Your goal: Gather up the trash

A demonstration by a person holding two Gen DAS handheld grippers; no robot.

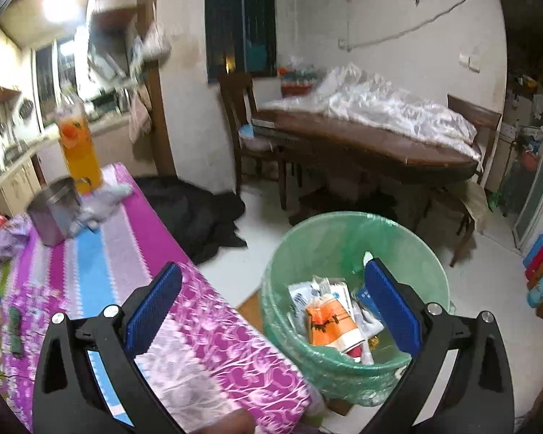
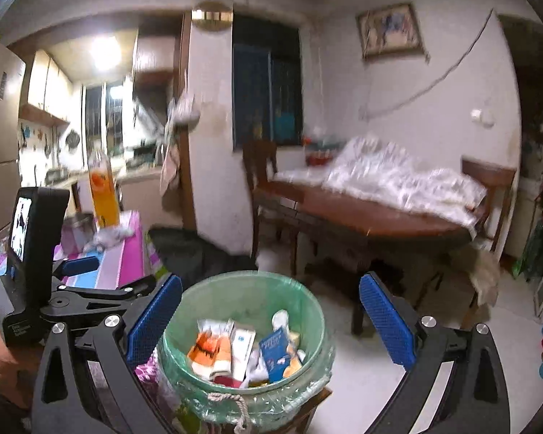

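A round bin lined with a green bag (image 1: 344, 242) (image 2: 249, 289) stands on the floor beside the table. Inside lie several pieces of trash: an orange and white packet (image 1: 329, 325) (image 2: 208, 350), a white carton (image 2: 243, 347) and a blue box (image 2: 277, 352). My left gripper (image 1: 271, 303) is open over the table corner and the bin's near rim, nothing between its blue pads (image 1: 391, 307). My right gripper (image 2: 269, 314) hangs open above the bin, also empty. The left gripper's body and camera (image 2: 29, 253) show at the left of the right wrist view.
A table under a pink and blue cloth (image 1: 119, 253) holds a tall orange bottle (image 1: 78, 144), a steel pot (image 1: 56, 213), crumpled tissue (image 1: 101, 202) and small scraps at its left. A dark cloth (image 1: 199, 213) lies on the floor. A wooden table (image 1: 362, 144) and chairs stand behind.
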